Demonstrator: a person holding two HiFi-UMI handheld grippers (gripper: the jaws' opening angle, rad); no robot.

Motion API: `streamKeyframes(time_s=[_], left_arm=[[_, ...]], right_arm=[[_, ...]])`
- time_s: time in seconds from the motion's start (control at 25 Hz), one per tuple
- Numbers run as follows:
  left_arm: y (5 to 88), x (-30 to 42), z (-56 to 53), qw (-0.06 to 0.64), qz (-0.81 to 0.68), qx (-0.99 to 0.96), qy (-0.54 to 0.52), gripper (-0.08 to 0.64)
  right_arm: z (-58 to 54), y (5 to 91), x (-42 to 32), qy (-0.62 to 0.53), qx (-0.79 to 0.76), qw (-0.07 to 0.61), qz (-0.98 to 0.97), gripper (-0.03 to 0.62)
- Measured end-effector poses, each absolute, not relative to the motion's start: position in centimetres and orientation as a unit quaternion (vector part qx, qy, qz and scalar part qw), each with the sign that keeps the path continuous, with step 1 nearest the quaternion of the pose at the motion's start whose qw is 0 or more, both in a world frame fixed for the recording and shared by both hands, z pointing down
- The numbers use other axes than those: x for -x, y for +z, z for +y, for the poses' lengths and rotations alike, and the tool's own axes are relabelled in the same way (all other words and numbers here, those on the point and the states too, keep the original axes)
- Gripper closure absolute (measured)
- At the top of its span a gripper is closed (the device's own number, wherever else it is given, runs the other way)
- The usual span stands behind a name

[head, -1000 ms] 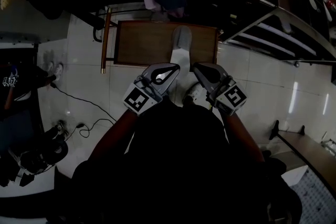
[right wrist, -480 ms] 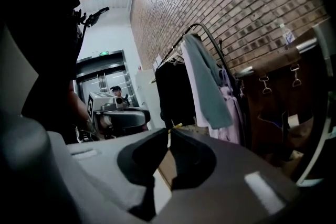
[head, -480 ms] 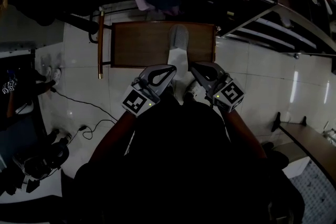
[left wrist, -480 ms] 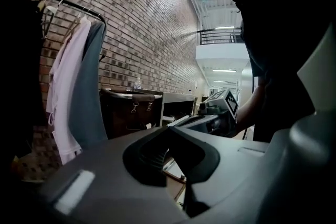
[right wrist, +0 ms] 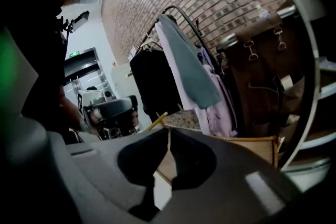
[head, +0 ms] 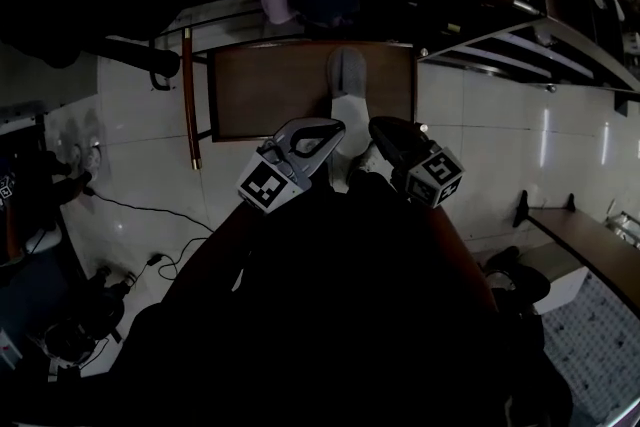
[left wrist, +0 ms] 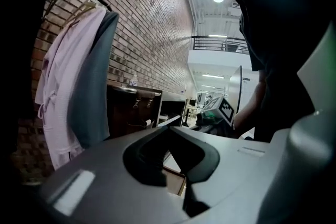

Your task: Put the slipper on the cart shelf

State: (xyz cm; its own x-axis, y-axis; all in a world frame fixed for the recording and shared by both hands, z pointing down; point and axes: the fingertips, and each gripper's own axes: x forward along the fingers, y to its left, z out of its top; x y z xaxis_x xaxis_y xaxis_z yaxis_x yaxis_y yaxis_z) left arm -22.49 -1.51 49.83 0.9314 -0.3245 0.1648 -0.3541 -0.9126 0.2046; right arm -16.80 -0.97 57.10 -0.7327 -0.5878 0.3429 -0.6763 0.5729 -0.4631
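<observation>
Slipper (head: 346,75) on cart shelf (head: 260,85), 12 o'clock of left gripper (head: 333,126) and right gripper (head: 378,126), both closed, empty. Probably light, floppy: pinch heel rim.

Head cam looks steeply down on the cart shelf (head: 270,85), w/ left gripper (head: 336,126) & right gripper (head: 378,125) nearer the lens. Gripper cams sit low behind their own jaws, facing abt level at the hanging clothes (left wrist: 79,86) + brick wall (left wrist: 152,18). All 3 share the clothes; each gripper cam catches the other gripper.

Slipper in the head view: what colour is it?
The slipper is grey and white, clearest in the head view.
</observation>
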Motion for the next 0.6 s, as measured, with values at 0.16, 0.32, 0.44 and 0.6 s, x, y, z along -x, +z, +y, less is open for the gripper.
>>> streamKeyframes(time_s=[0.16,0.32,0.44,0.6], left_arm=[[50.8,23.0,-1.9,0.119,-0.169,-0.976,0.072,0.557],[52.0,22.8,-1.9,0.118,-0.172,-0.974,0.084,0.557],[52.3,22.5,-1.9,0.122,-0.184,-0.971,0.088,0.558],[52.7,22.8,-1.3,0.128,-0.202,-0.966,0.098,0.558]], right_arm=[[-0.4,63.2,16.5,0.385,-0.351,0.087,-0.849,0.579],[0.5,69.6,15.4,0.436,-0.347,0.132,-0.82,0.551],[1.2,73.8,14.9,0.497,-0.333,0.139,-0.79,0.434],[1.7,78.7,14.1,0.537,-0.335,0.171,-0.755,0.341]])
